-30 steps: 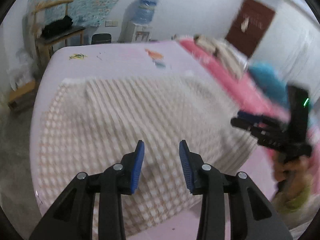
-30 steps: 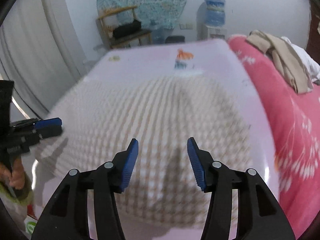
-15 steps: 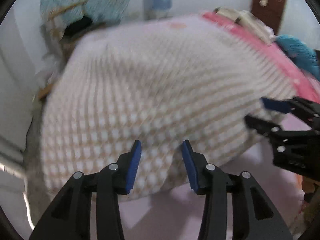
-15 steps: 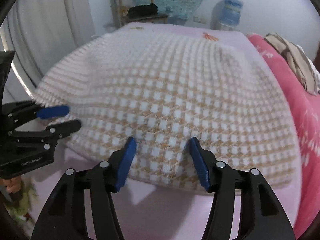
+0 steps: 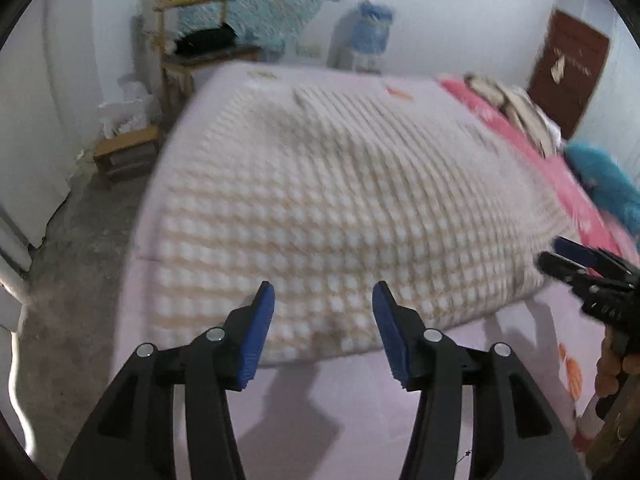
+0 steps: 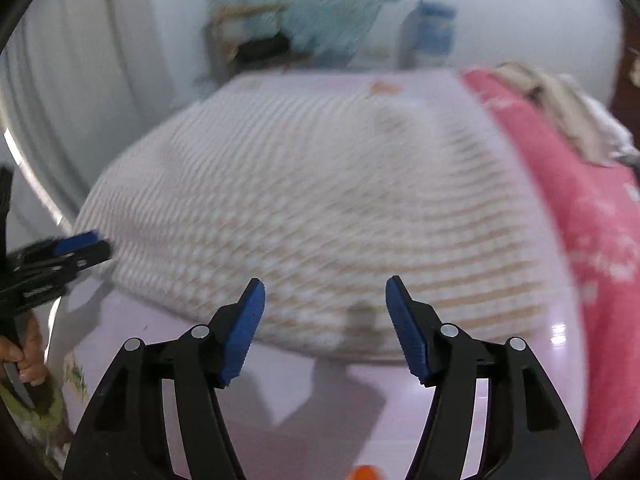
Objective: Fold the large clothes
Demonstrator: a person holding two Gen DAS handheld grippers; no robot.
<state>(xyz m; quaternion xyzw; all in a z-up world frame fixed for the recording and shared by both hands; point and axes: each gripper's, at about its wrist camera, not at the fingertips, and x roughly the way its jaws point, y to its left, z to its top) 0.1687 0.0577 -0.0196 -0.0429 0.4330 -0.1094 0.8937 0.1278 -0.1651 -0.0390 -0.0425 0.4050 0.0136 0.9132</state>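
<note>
lying spread on the bed [image 5: 224, 412], the checked garment [image 5: 340, 208] has its near hem just beyond both grippers, running left to right. the left gripper [image 5: 323, 330] faces the hem's left part, the right gripper [image 6: 325, 322] its right part; each has its jaws opening with nothing between them. the cloth looks soft, waffle-textured, white and tan, and blurred.
</note>
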